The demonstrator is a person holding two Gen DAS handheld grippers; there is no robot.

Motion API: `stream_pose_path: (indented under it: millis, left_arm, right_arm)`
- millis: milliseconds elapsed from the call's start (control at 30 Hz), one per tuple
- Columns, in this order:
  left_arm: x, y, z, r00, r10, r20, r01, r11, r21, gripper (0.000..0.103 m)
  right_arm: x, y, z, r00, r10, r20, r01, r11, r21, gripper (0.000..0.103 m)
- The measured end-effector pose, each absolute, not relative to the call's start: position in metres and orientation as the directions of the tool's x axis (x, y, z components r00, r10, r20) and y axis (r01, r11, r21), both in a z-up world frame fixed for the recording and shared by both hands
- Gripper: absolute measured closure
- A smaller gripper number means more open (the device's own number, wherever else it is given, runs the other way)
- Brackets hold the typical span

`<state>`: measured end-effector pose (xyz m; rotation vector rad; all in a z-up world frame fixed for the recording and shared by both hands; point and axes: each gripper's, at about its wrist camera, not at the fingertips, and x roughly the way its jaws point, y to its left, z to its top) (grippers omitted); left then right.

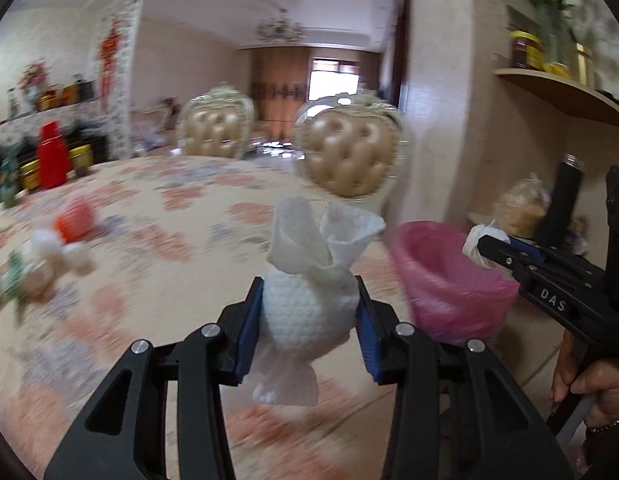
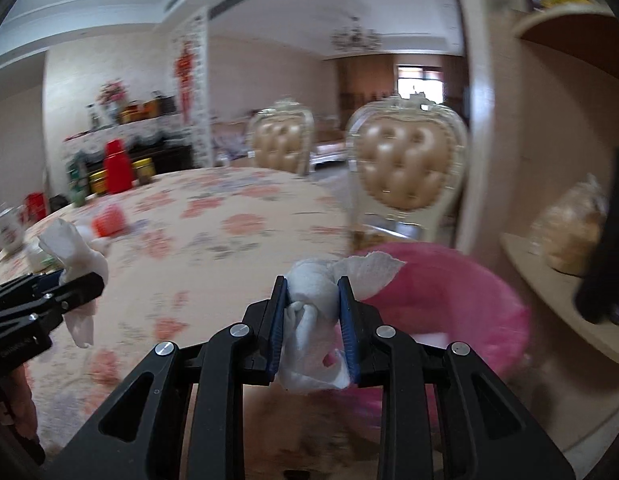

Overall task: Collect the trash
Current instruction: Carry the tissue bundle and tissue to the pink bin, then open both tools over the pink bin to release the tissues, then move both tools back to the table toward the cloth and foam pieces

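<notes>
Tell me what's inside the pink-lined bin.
The pink-lined bin shows only pink liner on its inner wall. The tissue wad held in the right gripper covers the near part, and the bottom is hidden.

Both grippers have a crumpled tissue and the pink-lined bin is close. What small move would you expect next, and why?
Probably the right gripper should ease forward over the pink-lined bin and open. Its tissue wad is clamped just short of the rim, nearer than the left gripper, whose tissue is over the tablecloth.
</notes>
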<state>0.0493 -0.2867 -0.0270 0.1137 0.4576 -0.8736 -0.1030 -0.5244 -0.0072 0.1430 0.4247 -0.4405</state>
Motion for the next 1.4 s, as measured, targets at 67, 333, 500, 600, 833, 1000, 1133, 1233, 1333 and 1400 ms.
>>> stream_pose_path:
  millis: [67, 333, 500, 600, 833, 1000, 1133, 1233, 1333, 1400]
  left_arm:
    - [0.049, -0.308, -0.026, 0.517, -0.737, -0.436, 0.789, 0.608, -0.093, 0.061]
    - [0.047, -0.392, -0.017, 0.36, -0.827, -0.431, 0.883, 0.452, -0.129, 0.061]
    - [0.047, -0.448, -0.022, 0.296, -0.837, -0.459, 0.913, 0.39, -0.121, 0.061]
    - [0.052, -0.475, -0.026, 0.261, -0.84, -0.477, 0.92, 0.365, -0.14, 0.061]
    - [0.064, -0.527, -0.041, 0.246, -0.816, -0.523, 0.923, 0.363, -0.132, 0.059]
    - [0.072, -0.549, -0.051, 0.244, -0.803, -0.544, 0.92, 0.368, -0.131, 0.059]
    - [0.078, -0.559, -0.058, 0.229, -0.8, -0.554, 0.918, 0.367, -0.151, 0.049]
    - [0.084, -0.56, -0.059, 0.23, -0.809, -0.541, 0.919, 0.363, -0.152, 0.031]
    - [0.091, -0.549, -0.056, 0.235, -0.809, -0.539, 0.912, 0.375, -0.164, 0.031]
    - [0.094, -0.539, -0.051, 0.253, -0.808, -0.533, 0.906, 0.39, -0.161, 0.026]
  right_arm:
    - [-0.113, -0.54, -0.01, 0.807, -0.402, -0.432, 0.466, 0.884, 0.048, 0.077]
    - [-0.135, -0.596, -0.024, 0.776, -0.461, -0.432, 0.527, 0.849, 0.041, 0.077]
    - [-0.131, -0.628, -0.035, 0.765, -0.463, -0.448, 0.528, 0.849, 0.026, 0.077]
    - [-0.127, -0.647, -0.042, 0.766, -0.448, -0.461, 0.525, 0.85, 0.046, 0.077]
    - [-0.113, -0.675, -0.049, 0.767, -0.431, -0.476, 0.516, 0.854, 0.058, 0.077]
    - [-0.104, -0.684, -0.048, 0.773, -0.414, -0.48, 0.5, 0.864, 0.06, 0.077]
    - [-0.099, -0.687, -0.052, 0.778, -0.395, -0.488, 0.482, 0.874, 0.062, 0.074]
    - [-0.098, -0.693, -0.058, 0.777, -0.381, -0.501, 0.48, 0.874, 0.079, 0.058]
    - [-0.104, -0.695, -0.059, 0.773, -0.389, -0.501, 0.493, 0.865, 0.09, 0.057]
    - [-0.11, -0.694, -0.056, 0.775, -0.397, -0.492, 0.502, 0.859, 0.098, 0.054]
